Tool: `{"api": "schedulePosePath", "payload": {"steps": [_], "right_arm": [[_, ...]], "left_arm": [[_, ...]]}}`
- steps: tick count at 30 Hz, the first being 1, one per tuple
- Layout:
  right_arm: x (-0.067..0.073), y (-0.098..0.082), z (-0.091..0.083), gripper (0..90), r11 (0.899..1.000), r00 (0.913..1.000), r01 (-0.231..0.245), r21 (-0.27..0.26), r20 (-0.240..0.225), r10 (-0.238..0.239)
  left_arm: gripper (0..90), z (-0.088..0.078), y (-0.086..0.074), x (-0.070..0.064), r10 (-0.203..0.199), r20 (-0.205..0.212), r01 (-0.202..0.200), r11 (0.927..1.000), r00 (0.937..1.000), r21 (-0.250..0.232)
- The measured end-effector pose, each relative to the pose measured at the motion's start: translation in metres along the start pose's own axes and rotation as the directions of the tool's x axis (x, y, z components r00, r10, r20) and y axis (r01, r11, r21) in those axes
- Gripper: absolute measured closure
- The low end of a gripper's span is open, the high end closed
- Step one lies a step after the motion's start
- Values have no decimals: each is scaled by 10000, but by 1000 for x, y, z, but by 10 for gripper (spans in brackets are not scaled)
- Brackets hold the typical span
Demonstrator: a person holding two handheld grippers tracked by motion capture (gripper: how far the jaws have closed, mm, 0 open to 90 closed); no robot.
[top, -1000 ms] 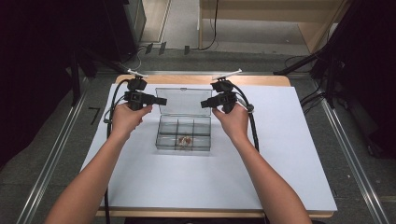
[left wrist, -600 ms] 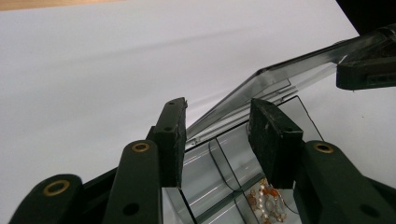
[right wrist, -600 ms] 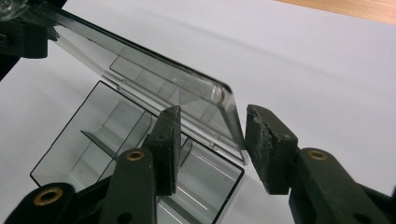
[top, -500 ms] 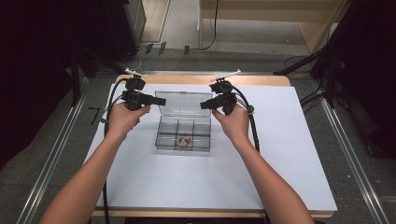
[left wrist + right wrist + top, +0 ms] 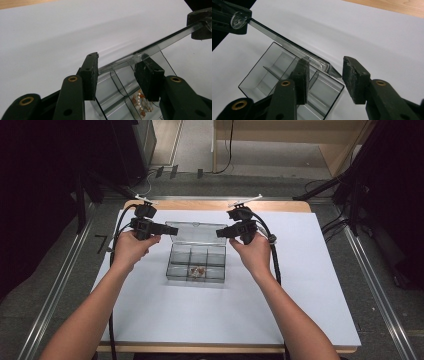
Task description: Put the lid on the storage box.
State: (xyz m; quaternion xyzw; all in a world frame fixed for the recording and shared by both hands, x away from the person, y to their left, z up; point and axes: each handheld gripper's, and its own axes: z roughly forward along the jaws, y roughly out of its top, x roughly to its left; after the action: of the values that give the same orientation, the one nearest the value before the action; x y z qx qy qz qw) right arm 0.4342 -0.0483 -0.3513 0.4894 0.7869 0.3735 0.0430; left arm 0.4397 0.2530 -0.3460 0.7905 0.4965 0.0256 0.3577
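A clear plastic compartment box (image 5: 196, 262) sits mid-table on the white sheet, its lid (image 5: 196, 232) raised and tilted back. A small beaded piece (image 5: 198, 270) lies in the front middle compartment and also shows in the left gripper view (image 5: 141, 103). My left gripper (image 5: 172, 230) is at the lid's left corner. Its jaws (image 5: 120, 63) have just been opening, and the lid's edge (image 5: 155, 47) runs between them unclamped. My right gripper (image 5: 220, 233) is at the lid's right corner, and the lid corner (image 5: 329, 68) lies loose between its wide-apart jaws (image 5: 324, 62).
The white sheet (image 5: 300, 285) covers a wooden table (image 5: 210, 205). Metal rails (image 5: 372, 285) run along both sides of the table. Cables (image 5: 117, 235) trail from both grippers, and dark stands are at the back.
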Motion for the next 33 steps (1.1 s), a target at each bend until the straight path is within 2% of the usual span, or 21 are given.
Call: {"api": "schedulePosePath", "payload": {"steps": [14,24,33], "right_arm": [[9,-6,-9,595,9994,9994,335,11,130,-335],[14,-16,-15,600,9990,9990,444,75,97,-445],[19,-24,-20,605,9989,9989,455,110,59,-456]], "left_arm": [[540,-7,-8,-5,149,100,-149,9999,9998,28],[536,-13,-17,-9,341,217,-342,9994,9992,61],[531,-16,-23,-11,350,266,-355,9992,9990,185]]}}
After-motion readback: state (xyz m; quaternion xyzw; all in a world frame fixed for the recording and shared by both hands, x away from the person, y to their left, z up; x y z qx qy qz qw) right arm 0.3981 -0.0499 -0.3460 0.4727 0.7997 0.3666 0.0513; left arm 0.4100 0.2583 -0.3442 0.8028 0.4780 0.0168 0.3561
